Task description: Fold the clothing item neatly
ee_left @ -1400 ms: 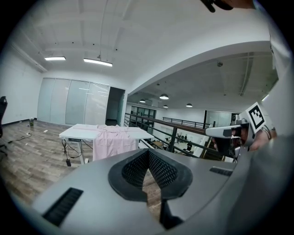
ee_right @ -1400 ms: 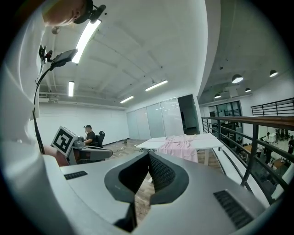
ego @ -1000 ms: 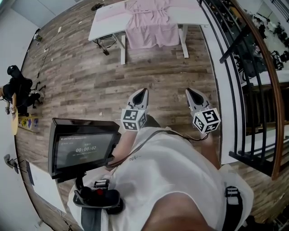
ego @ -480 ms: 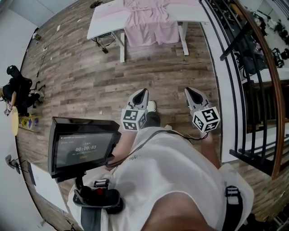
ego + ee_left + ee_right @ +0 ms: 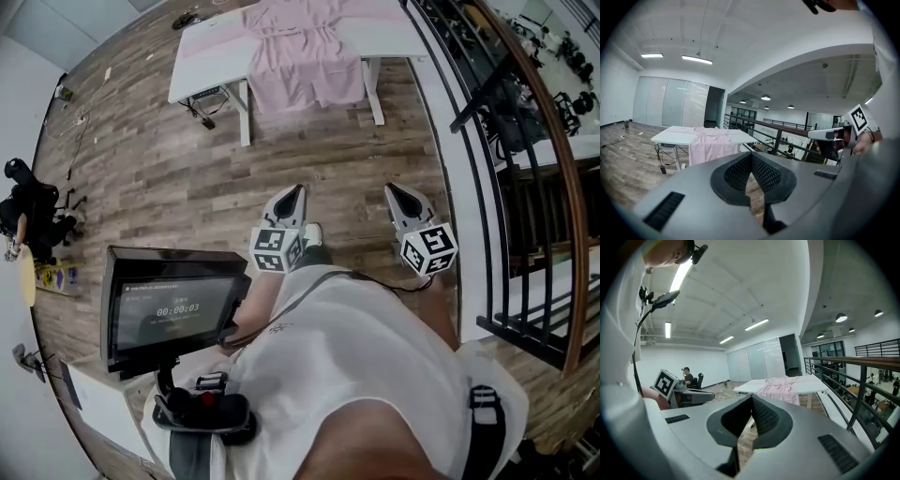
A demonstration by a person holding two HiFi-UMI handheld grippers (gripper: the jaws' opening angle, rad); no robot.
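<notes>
Both tools are carried at chest height and well apart from the work. The left tool (image 5: 296,191) has its jaws together with nothing between them, and the right tool (image 5: 395,191) is the same: pads meeting, empty. The pink garment (image 5: 305,47) lies far ahead across the wooden floor (image 5: 187,178). It is draped over the middle of a white surface (image 5: 202,52), with its upper part spread on top and a good length hanging over the near edge between the legs. No fold appears to have been started, so the step in hand looks like the walk-up. To do it well, arrive square to the near edge and centred on the garment, so each tool gets its own side. Keep clear of the black railing (image 5: 497,187) on the right. Spread the jaws of both tools before reaching in, not over the cloth. The hanging part probably needs lifting onto the surface first: pinch one layer only, near the two lower corners, and draw both up evenly so the fabric does not slide off. Thin cloth like this is likely to bunch, so it should be smoothed flat before any crease is laid. The screen on its stand (image 5: 173,305) by the person's left side plays no part.
</notes>
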